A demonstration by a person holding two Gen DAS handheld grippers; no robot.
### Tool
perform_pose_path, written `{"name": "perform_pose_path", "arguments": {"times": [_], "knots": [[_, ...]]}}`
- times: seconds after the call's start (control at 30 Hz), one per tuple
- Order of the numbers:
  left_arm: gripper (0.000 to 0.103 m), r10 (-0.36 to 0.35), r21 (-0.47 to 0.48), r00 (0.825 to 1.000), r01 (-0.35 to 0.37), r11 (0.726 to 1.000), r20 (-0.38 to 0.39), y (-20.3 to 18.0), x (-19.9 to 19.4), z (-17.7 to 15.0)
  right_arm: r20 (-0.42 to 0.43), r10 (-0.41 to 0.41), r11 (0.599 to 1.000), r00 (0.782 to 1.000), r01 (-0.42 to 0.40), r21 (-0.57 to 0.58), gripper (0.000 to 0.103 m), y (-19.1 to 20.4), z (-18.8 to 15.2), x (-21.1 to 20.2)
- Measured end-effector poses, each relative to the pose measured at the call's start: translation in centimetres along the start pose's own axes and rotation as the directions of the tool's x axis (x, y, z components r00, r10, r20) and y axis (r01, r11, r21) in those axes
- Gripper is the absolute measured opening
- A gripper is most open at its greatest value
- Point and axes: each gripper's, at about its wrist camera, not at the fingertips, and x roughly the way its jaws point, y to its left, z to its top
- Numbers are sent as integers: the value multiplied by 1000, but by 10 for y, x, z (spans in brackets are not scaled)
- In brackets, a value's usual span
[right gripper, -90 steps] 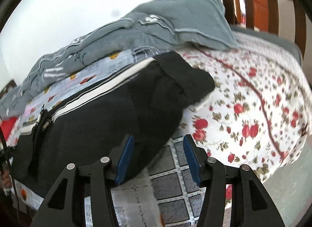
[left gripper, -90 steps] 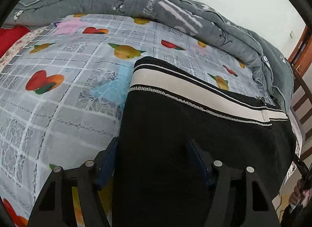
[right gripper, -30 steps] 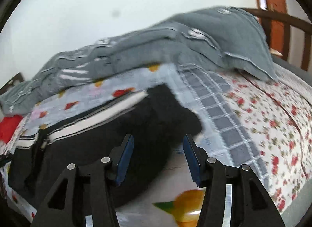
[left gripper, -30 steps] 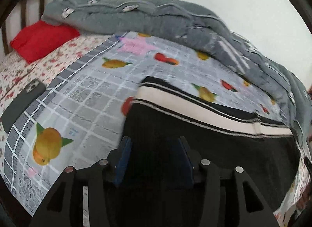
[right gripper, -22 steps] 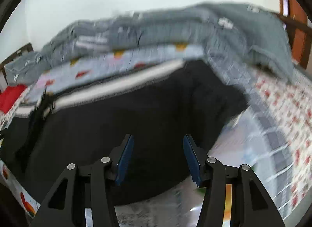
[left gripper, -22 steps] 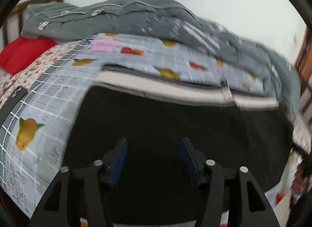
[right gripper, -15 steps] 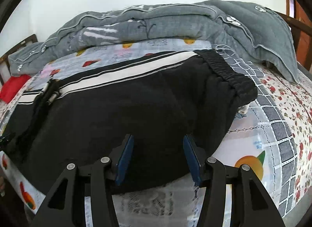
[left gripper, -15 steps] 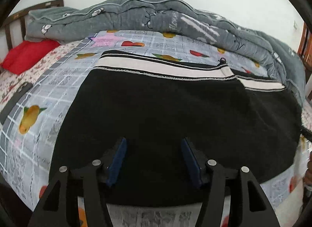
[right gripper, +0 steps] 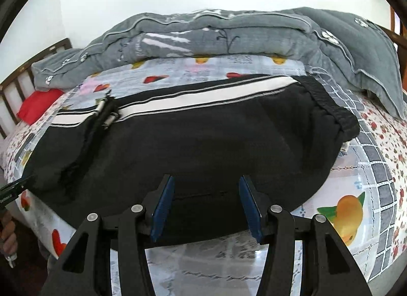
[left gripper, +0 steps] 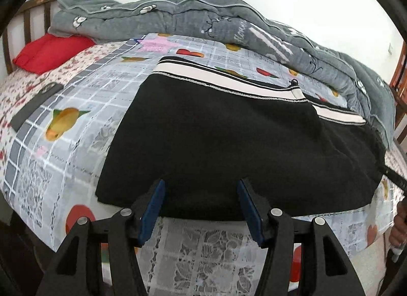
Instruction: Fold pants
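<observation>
The left black two-finger gripper (left gripper: 201, 205) consists of matte black angular linkage arms with triangular cut-outs, each arm carrying round silver screw heads at its pivots. Its two fingers (left gripper: 152, 208) bear flat, rectangular blue pads on their inner faces. The right black two-finger gripper (right gripper: 206, 205) is of identical construction: black arms, four silver screws and blue-padded fingers (right gripper: 162, 207). A bare-skinned hand (right gripper: 9, 235) appears at the left edge of the right wrist view.

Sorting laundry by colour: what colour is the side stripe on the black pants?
White stripe edged with thin black lines, clearest in the left wrist view.
</observation>
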Motion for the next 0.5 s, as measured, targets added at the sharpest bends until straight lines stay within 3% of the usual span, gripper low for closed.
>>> {"name": "perform_pose_path", "arguments": {"times": [0.17,0.4,0.5], "knots": [[57,-13,-43,1000,12,999,-3,11,-4,-6,-1,16,1000,1000,-16,-11,52,10,-6,-4],[58,-12,-105,999,7,994,-41,29,0,-22,-37,-23,1000,999,23,3,52,8,-25,16],[58,-101,-191,995,100,976,8,49,-7,-33,2,-34,999,999,34,-11,52,7,-34,14]]}}
